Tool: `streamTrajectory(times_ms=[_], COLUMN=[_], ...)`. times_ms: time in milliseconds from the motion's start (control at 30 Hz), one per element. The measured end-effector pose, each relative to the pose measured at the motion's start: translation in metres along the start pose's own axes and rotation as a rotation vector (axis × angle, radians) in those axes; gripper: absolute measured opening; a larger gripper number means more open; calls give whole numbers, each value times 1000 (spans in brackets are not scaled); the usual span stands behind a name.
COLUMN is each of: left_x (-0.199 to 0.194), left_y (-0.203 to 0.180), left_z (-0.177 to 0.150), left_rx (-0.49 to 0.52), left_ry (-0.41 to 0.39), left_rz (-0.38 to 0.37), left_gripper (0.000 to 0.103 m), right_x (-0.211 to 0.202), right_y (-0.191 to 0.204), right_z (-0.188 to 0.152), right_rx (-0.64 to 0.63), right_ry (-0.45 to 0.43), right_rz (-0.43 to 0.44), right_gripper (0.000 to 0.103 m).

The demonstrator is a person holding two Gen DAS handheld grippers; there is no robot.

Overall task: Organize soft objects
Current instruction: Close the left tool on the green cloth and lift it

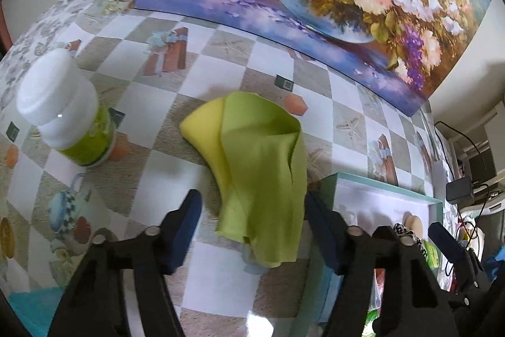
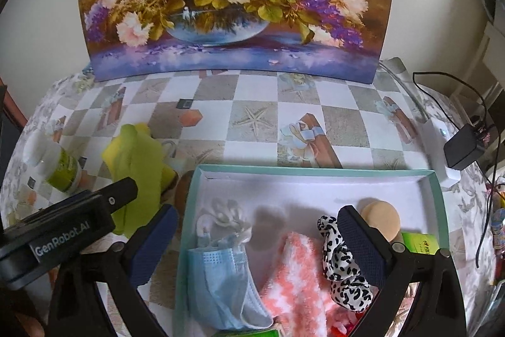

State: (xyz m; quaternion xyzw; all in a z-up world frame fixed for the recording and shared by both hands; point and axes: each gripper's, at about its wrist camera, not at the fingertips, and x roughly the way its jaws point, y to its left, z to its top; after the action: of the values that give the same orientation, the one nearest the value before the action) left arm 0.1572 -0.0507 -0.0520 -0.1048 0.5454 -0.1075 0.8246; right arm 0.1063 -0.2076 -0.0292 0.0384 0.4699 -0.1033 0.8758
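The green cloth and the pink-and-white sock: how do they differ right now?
The green cloth lies crumpled on the tablecloth outside the teal box; the pink-and-white sock lies inside it. The cloth is smooth and plain, the sock fluffy and patterned. The left gripper straddles the cloth; the sock lies ungripped. Both are soft fabric.

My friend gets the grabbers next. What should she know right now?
Left hand-held gripper: open, straddling the crumpled lime-green cloth on the checked tablecloth, not pinching it.
Right hand-held gripper: open, empty, above the shallow teal-rimmed box.
Done: blue face mask, pink-and-white fuzzy sock, leopard-print scrunchie and round beige sponge are in the box.
Left: grip the cloth, move it into the box.
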Motion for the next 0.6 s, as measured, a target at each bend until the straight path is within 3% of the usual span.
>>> streamTrajectory(times_ms=[167, 267, 600], left_x=[5, 5, -3], left_y=[0, 2, 0], left_z=[-2, -3, -4], left_rx=[-10, -14, 4], left_ry=[11, 12, -6], left_rz=[-33, -50, -82], left_gripper=[24, 12, 7], right_x=[5, 6, 6], right_y=[-1, -1, -3], right_z=[-1, -1, -2], right_rx=[-2, -1, 15], right_ry=[12, 14, 18], right_rz=[-9, -4, 3], right_gripper=[102, 102, 102])
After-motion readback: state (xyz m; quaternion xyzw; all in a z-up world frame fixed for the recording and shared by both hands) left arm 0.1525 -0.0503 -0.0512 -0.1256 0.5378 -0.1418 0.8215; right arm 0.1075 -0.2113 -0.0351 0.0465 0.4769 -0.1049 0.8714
